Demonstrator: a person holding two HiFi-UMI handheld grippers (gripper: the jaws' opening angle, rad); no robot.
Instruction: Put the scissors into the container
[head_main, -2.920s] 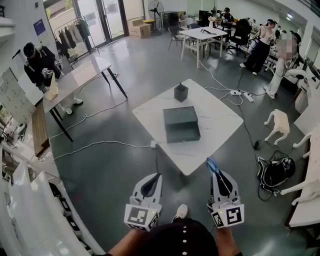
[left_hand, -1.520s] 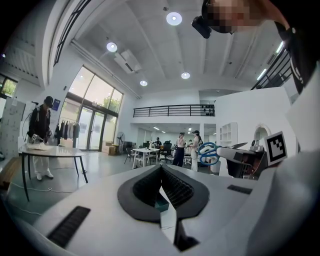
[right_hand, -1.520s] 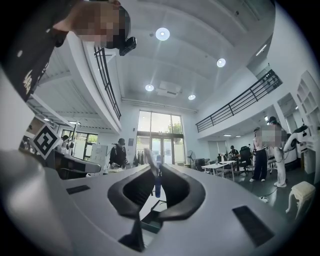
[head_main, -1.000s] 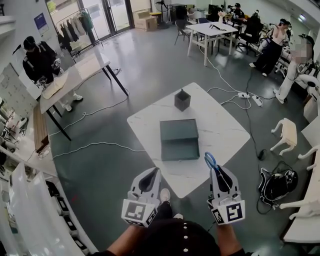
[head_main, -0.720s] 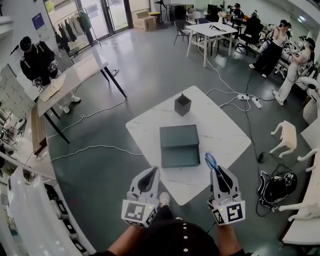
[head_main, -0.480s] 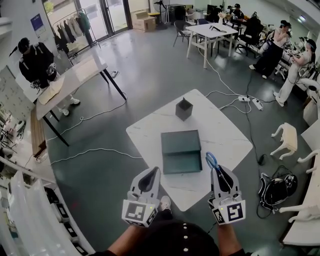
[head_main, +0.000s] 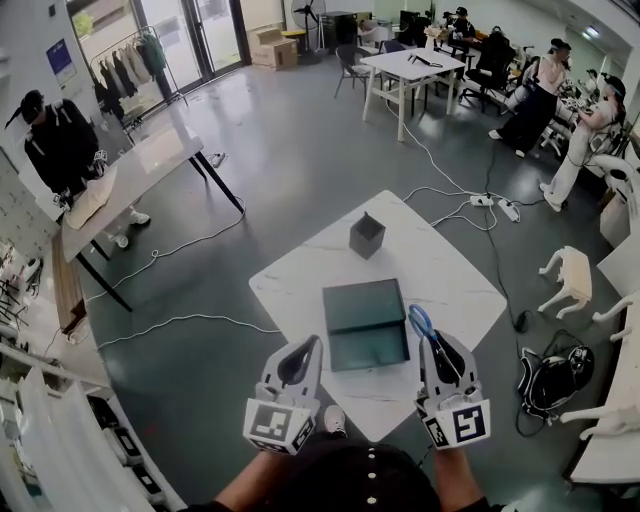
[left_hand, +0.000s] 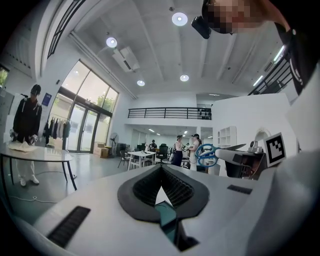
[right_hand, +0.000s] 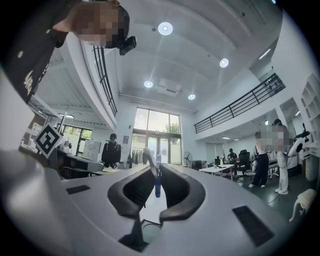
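Observation:
In the head view a white table (head_main: 440, 270) carries a dark green box (head_main: 365, 322) and, farther back, a small dark square holder (head_main: 367, 235). My right gripper (head_main: 432, 340) is shut on the scissors (head_main: 422, 322), whose blue handles stick out forward past the jaw tips over the table's near right part. In the right gripper view the scissors (right_hand: 157, 176) stand upright between the pads. My left gripper (head_main: 311, 343) is shut on nothing and sits level beside the right one, near the box's front left corner. The left gripper view shows the blue scissors handles (left_hand: 205, 152) off to its right.
Cables (head_main: 180, 320) trail across the grey floor. A black bag (head_main: 552, 368) and a white stool (head_main: 565, 275) stand right of the table. A person (head_main: 60, 150) works at a long table (head_main: 135, 170) to the left. More people and desks fill the far room.
The table has drawn closer in the head view. Both grippers now reach over its near edge beside the green box. The right gripper still holds the scissors.

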